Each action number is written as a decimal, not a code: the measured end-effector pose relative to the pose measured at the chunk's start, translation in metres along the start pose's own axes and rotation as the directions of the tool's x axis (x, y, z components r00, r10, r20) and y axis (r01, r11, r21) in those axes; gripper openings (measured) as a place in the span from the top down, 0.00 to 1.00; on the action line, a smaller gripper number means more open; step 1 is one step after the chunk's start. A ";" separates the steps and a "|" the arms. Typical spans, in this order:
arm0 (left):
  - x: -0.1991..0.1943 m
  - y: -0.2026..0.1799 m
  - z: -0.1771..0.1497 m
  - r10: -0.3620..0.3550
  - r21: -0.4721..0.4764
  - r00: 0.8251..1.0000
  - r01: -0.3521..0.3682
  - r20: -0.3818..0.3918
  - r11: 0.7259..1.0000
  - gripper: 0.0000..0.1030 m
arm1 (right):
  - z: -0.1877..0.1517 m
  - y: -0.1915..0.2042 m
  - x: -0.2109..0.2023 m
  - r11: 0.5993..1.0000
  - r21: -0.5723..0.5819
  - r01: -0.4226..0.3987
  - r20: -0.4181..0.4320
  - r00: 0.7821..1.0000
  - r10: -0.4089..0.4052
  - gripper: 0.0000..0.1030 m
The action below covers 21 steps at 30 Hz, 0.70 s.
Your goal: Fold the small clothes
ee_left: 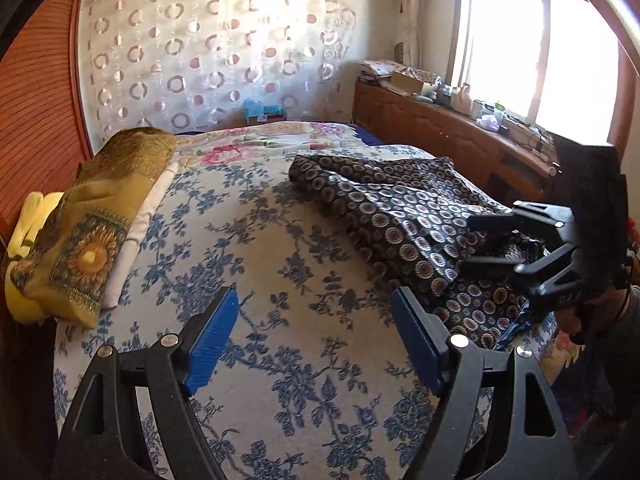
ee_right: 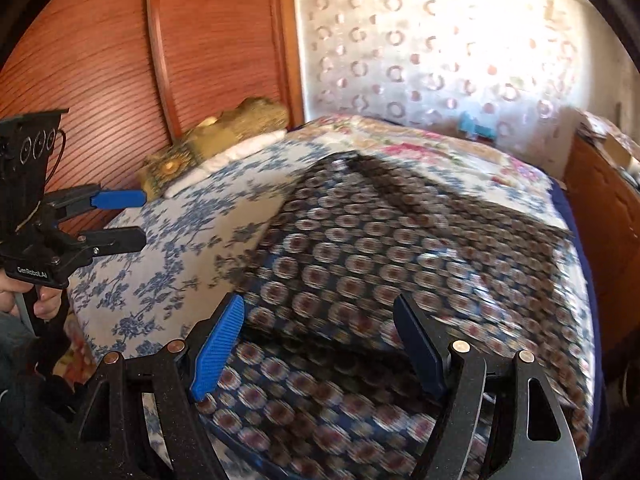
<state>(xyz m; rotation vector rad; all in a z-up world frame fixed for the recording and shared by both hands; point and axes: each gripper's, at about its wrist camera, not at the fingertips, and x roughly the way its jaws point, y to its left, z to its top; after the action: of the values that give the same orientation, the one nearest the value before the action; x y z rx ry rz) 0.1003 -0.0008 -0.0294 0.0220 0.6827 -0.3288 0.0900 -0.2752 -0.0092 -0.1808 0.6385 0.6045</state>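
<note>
Left: left gripper spread, empty, over bare floral bedspread. Right: right gripper spread, hovering above dark patterned garment lying rumpled. Step looks like approach; next, pinch an edge.

Left gripper and right gripper both gape, fingers empty.

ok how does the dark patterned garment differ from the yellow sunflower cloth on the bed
The dark patterned garment lies rumpled and spread loosely across the middle and window side of the bed; the yellow sunflower cloth sits folded in a neat pile at the edge by the wooden panel. The garment is navy with small repeated round flowers; the cloth is mustard with one large sunflower square. The garment covers far more of the bed. Both rest on the blue floral cover, and neither is held.
</note>
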 end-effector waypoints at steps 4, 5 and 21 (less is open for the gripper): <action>0.001 0.005 -0.003 0.001 -0.011 1.000 -0.001 -0.004 1.000 0.23 | 0.009 0.004 0.030 0.998 -0.006 -0.056 -0.063 0.996 0.056 0.24; 0.001 0.006 -0.003 0.001 -0.012 1.000 -0.001 -0.005 1.000 0.23 | 0.012 0.006 0.037 0.999 -0.017 -0.052 -0.076 0.996 0.051 0.24; 0.007 0.003 -0.009 -0.023 -0.018 1.000 0.023 -0.013 1.000 0.23 | 0.064 -0.065 0.054 0.990 0.035 0.136 -0.011 0.991 -0.136 0.95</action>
<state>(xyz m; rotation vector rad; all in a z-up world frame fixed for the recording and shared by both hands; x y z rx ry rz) 0.1004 0.0017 -0.0409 -0.0006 0.6998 -0.3445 0.1945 -0.2812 0.0078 -0.1921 0.6393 0.4608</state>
